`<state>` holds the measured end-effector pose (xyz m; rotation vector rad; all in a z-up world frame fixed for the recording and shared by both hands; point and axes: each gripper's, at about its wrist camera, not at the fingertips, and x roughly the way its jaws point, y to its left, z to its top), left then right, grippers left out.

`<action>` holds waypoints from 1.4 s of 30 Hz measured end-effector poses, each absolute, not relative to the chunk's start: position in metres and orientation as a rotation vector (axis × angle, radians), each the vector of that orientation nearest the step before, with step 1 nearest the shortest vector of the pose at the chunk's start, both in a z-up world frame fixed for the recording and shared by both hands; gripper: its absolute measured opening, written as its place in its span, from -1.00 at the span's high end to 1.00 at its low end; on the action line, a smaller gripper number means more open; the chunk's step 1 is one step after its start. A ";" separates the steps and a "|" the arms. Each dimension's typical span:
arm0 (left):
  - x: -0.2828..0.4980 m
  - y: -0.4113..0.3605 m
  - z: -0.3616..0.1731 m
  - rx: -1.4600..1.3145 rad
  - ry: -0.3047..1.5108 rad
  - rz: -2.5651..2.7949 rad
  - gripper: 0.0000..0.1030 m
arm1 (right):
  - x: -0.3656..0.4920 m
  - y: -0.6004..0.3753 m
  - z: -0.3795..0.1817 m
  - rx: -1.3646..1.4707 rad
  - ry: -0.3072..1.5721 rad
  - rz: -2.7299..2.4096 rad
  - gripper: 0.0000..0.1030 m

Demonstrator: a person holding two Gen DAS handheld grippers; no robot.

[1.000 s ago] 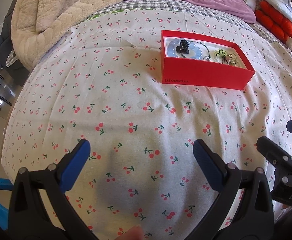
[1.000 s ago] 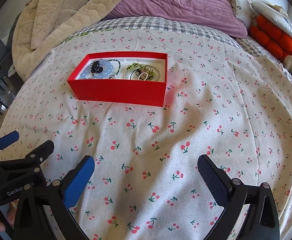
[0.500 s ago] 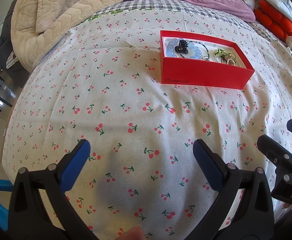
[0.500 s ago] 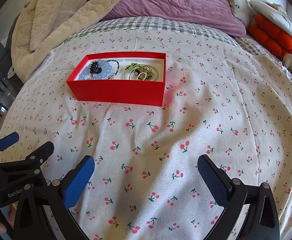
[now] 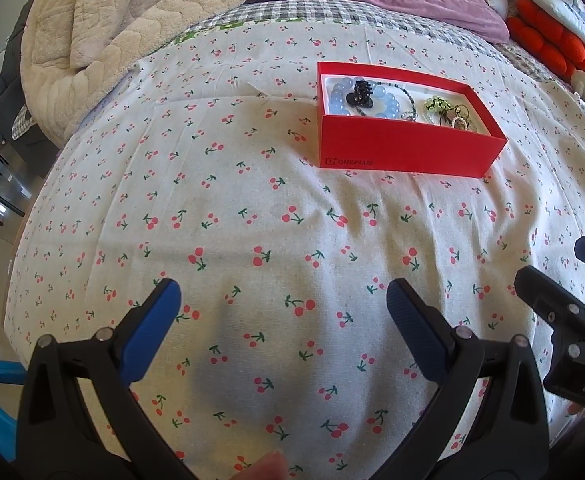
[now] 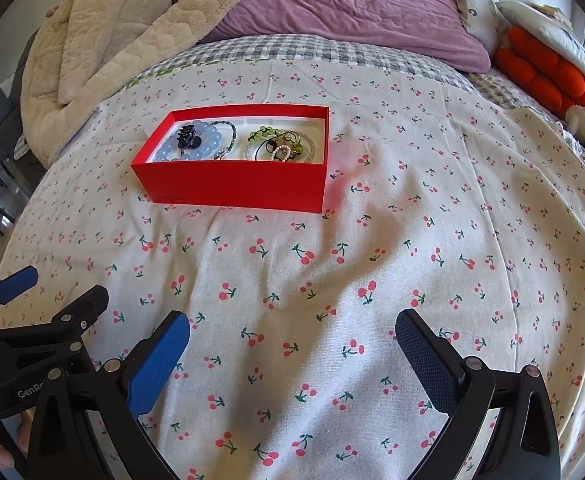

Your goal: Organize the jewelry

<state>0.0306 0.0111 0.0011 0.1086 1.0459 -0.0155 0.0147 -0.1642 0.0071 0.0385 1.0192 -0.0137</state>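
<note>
i hold both tongs, left [image 5: 282,304] and right [image 6: 292,334], released and well short of the box [image 6: 236,184], since the jewelry [image 6: 280,144] already sits inside.

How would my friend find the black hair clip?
Find the red box on the cherry-print bedspread. Look in its left end, where big pale blue beads lie. The black hair clip rests on them, the only black, toothed piece.

red box [image 5: 404,148]: "ONEPLUS" | left gripper [image 6: 32,304]: "GenR" | right gripper [image 5: 572,320]: "DA"
</note>
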 end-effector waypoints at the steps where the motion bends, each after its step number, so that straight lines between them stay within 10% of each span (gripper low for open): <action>1: 0.030 0.010 0.001 0.112 1.044 -0.016 -0.98 | 0.015 -0.164 0.007 0.039 1.020 -0.014 -1.00; 42: 0.028 0.006 -0.001 0.131 1.048 -0.025 -0.98 | 0.012 -0.166 0.006 0.042 1.015 -0.035 -1.00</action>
